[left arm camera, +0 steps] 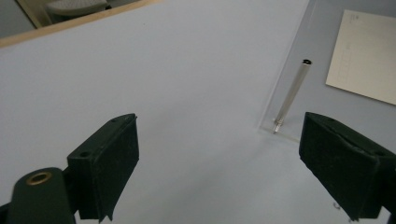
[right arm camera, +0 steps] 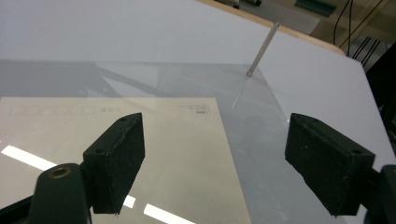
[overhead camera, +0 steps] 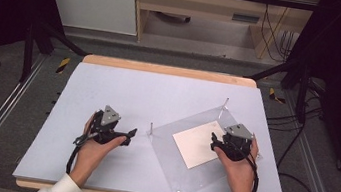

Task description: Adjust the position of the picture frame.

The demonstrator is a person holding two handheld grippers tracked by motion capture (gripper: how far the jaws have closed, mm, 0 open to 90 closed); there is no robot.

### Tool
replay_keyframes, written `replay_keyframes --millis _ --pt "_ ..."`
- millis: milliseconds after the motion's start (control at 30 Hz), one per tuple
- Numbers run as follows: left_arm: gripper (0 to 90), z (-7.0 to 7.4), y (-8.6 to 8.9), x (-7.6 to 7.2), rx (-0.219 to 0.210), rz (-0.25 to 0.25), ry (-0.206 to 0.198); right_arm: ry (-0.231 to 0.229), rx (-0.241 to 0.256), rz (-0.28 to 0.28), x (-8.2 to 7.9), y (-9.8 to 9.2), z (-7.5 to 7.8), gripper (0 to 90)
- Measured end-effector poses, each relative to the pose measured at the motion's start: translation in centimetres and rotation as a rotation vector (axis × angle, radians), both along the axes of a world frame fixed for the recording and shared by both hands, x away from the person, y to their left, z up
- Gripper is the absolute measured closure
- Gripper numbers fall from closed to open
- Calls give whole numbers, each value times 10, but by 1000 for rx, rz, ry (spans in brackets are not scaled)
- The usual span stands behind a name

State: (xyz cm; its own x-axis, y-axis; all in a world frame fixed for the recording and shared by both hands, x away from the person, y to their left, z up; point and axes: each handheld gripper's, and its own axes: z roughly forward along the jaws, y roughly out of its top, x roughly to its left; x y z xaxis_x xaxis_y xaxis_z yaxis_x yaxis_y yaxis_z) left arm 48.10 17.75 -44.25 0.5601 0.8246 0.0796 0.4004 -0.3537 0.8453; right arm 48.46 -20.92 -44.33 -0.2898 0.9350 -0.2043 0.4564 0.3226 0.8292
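Both tongs stand released, jaws wide, nothing between them. Left gripper rests on the table, left of centre, jaws aimed right toward the plate. Right gripper sits over the plate's right half, jaws aimed left across the sheet.

Table: pale mat on a wooden top, bare apart from the items below.

Plate: clear acrylic, lying flat on the right half of the table, turned diamond-wise so its corners point roughly left, far, right and near. Thin metal posts stand upright at its corners; the left post and the far post show plainly, and a fitting marks the near corner.

Sheet: cream paper, appearing to lie under the plate, since reflections run over it in the right gripper view. Its long axis appears to run from near-left to far-right, parallel to the plate's edges. Its right edge lies at the right gripper's jaws.

Governing relation: the right gripper is directly above the sheet and plate; the left is well apart, with the left post just ahead of its jaws, between them in line of sight. Judgement: the right hand is nearer to the sheet, the left better placed for the plate's left corner. The plate's edge must be lifted before the paper can be taken.
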Motion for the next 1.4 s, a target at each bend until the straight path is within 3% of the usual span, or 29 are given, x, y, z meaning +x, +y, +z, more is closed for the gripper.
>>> replay_keyframes --millis 33,167,267,333,367,400,433,467,567,667,700,733,767,867,967,1133,1233,1400 --pt "111 0 -4 -1 -3 -5 -10 -18 2 -9 0 1 0 206" --pt "111 -3 -15 -5 -7 -9 16 -6 0 4 1 4 -3 229" --pt "121 -2 -26 -10 12 -30 1 -4 11 7 5 6 -1 285" --pt "137 -2 -33 -11 13 -34 -8 27 6 9 22 3 8 364" --pt "137 -3 -37 -10 12 -42 -4 27 6 9 22 3 8 364" --pt "150 -4 -40 -10 8 -46 -2 37 0 14 28 0 11 429" --pt "184 -6 -47 -7 -21 -39 15 76 0 19 43 -7 14 486" --pt "217 -7 -50 -5 -23 -43 19 93 12 15 51 -11 15 502" --pt "286 -9 -57 -3 -9 -42 8 113 -44 -4 72 -18 11 532" --pt "333 -12 -62 -1 -14 -30 -6 125 -27 -7 84 -22 7 558" --pt "379 -13 -63 0 -15 -12 -18 119 11 -14 94 -24 3 592" --pt "390 -13 -63 0 -15 -12 -18 119 11 -14 94 -24 3 592" --pt "417 -14 -63 1 -19 1 -28 132 16 -31 105 -25 -2 595" --pt "479 -16 -65 3 -23 19 -28 118 40 -44 120 -25 -6 618" --pt "531 -17 -69 5 -41 23 -17 136 69 -48 133 -22 -11 615" --pt "570 -20 -72 7 -25 37 -19 128 128 -78 144 -24 -19 649" --pt "575 -22 -73 9 -39 51 -19 129 107 -63 147 -26 -24 660" --pt "622 -24 -73 11 -37 59 -24 103 133 -44 152 -29 -29 729"
